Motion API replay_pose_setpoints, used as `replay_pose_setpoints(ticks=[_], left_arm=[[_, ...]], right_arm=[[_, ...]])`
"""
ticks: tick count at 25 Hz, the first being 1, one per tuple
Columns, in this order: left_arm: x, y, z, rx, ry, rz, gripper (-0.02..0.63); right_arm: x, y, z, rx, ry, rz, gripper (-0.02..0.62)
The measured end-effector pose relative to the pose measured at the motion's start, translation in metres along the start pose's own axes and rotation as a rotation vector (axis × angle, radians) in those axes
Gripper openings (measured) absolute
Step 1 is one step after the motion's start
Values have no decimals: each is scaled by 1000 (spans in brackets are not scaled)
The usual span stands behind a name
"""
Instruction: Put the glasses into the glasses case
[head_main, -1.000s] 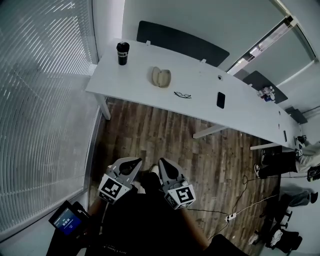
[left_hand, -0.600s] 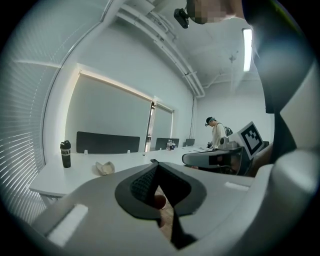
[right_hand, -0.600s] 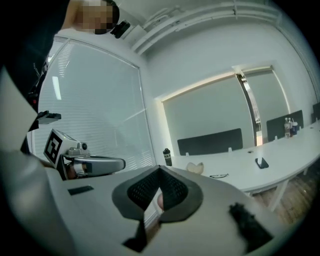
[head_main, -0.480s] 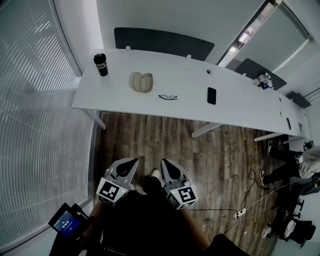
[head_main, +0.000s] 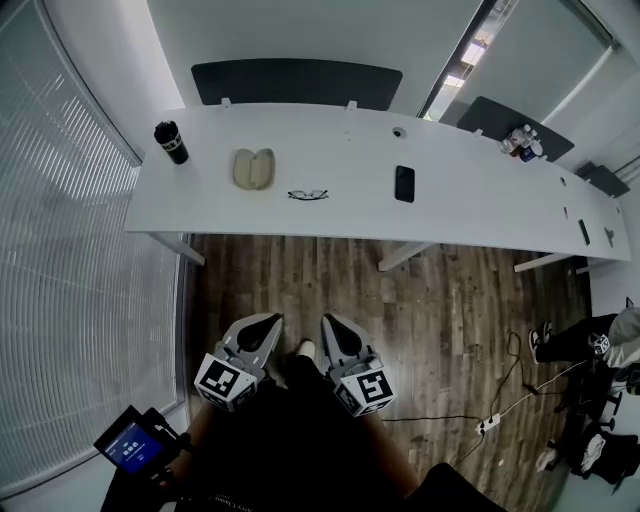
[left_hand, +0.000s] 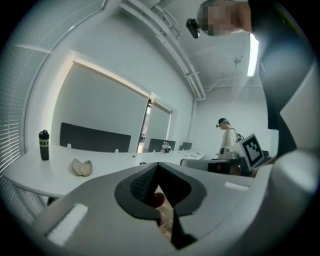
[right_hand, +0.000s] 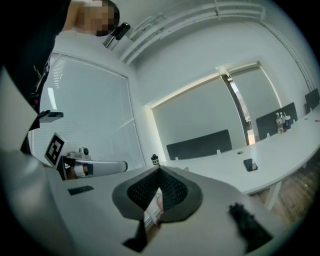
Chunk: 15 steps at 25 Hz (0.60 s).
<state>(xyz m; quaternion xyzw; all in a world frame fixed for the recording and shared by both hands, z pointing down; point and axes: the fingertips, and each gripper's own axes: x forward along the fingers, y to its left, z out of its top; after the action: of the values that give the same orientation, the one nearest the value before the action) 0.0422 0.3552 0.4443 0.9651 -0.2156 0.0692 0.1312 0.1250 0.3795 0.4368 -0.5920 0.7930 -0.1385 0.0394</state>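
Note:
Far ahead on the long white table (head_main: 470, 215) lie the open beige glasses case (head_main: 253, 168) and, just to its right, the dark-framed glasses (head_main: 308, 195). Both grippers hang low in the head view, well short of the table and over the wooden floor. My left gripper (head_main: 268, 322) and my right gripper (head_main: 329, 323) are each shut, with nothing between their jaws. The left gripper view shows the case (left_hand: 81, 167) on the table at the left, past its closed jaws (left_hand: 159, 166). The right gripper (right_hand: 159, 171) points toward the table too; the glasses do not show there.
A black bottle (head_main: 171, 142) stands left of the case, and a dark phone (head_main: 404, 183) lies to the right of the glasses. Table legs (head_main: 400, 258) stand ahead. A power strip with cables (head_main: 490, 423) lies on the floor at right. A person (left_hand: 229, 140) stands to the right.
The table, case and glasses have slid left and come squarer in the head view as I move toward them. Both grippers keep their place in the view, still shut.

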Motion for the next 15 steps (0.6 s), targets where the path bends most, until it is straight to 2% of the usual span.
replay_pose_setpoints(ticks=[3,7,11,15], left_arm=[[13,2,-7,-18,16,69,5],[17,-6,-20,18,112,65,3],[17,2,-20,-12,131,99,5],[27,-4,-19,102,154,73,5]], right_arm=[[-10,-26,-3,-26,20,2,6],[-13,-55,-1,-31,-10,-21,5],[-4,-60,7,-53,-26,-12,6],[1,-63,7,-38,-41,-21,5]])
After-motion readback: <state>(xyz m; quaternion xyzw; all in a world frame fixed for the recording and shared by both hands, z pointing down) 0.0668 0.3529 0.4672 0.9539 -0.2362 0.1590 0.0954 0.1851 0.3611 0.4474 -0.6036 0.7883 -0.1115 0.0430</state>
